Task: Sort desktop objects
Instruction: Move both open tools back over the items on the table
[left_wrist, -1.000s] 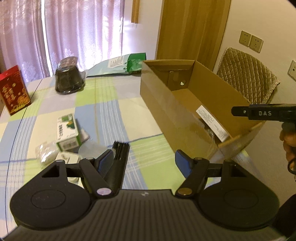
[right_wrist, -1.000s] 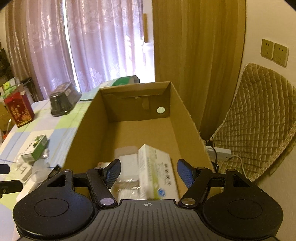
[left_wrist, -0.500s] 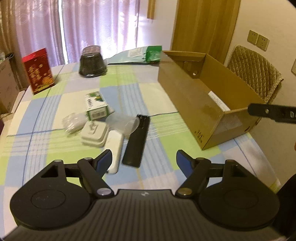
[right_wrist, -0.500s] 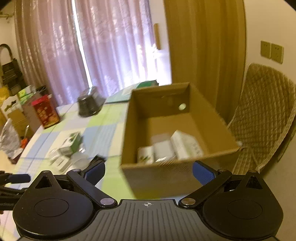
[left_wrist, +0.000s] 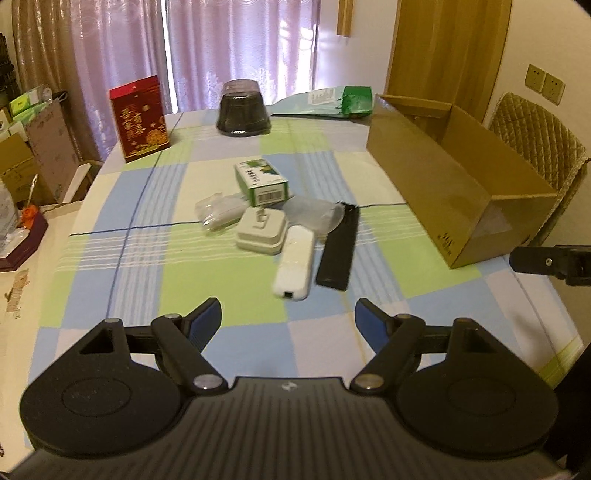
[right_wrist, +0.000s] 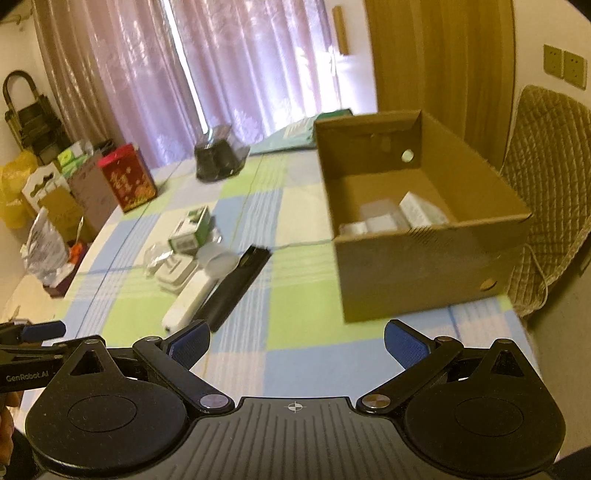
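Ahead of left hand-held gripper (left_wrist: 288, 319), apart: white remote (left_wrist: 294, 266), black remote (left_wrist: 338, 246).

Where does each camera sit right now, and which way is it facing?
Left wrist: on the left hand-held gripper, open, facing across the checked table at the black remote and white remote.
Right wrist: on the right hand-held gripper, open, facing the cardboard box; a hand shows at the left edge.
Shared: remotes, box, table.

Left gripper (left_wrist: 288, 317): jaws wide apart, holding nothing, raised above the table's near edge.
Right gripper (right_wrist: 297, 341): jaws spread, apparently empty, likewise raised.
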